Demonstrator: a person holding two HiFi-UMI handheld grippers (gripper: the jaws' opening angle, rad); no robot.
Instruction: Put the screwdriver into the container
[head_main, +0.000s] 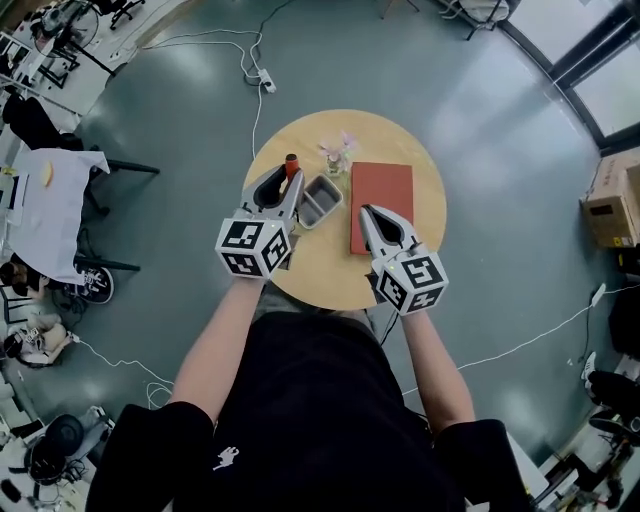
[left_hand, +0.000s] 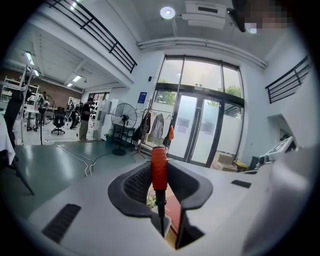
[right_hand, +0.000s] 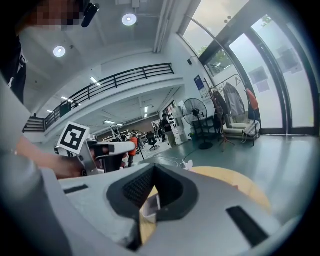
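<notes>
The screwdriver (head_main: 291, 164) has a red-orange handle and a dark shaft. It stands upright in my left gripper (head_main: 291, 173), which is shut on its handle (left_hand: 159, 169), with the shaft (left_hand: 161, 212) pointing down between the jaws. The grey rectangular container (head_main: 320, 200) sits on the round wooden table (head_main: 320, 265), just right of that gripper's tips and lower. My right gripper (head_main: 367, 211) hovers over the table's right half with its tips together and nothing held. Under its jaws in the right gripper view, a corner of the container (right_hand: 149, 206) shows.
A red book (head_main: 381, 205) lies to the right of the container. A small vase of flowers (head_main: 338, 155) stands behind the container. Cables and a power strip (head_main: 267, 82) lie on the grey floor beyond the table. Cardboard boxes (head_main: 612, 198) stand at the far right.
</notes>
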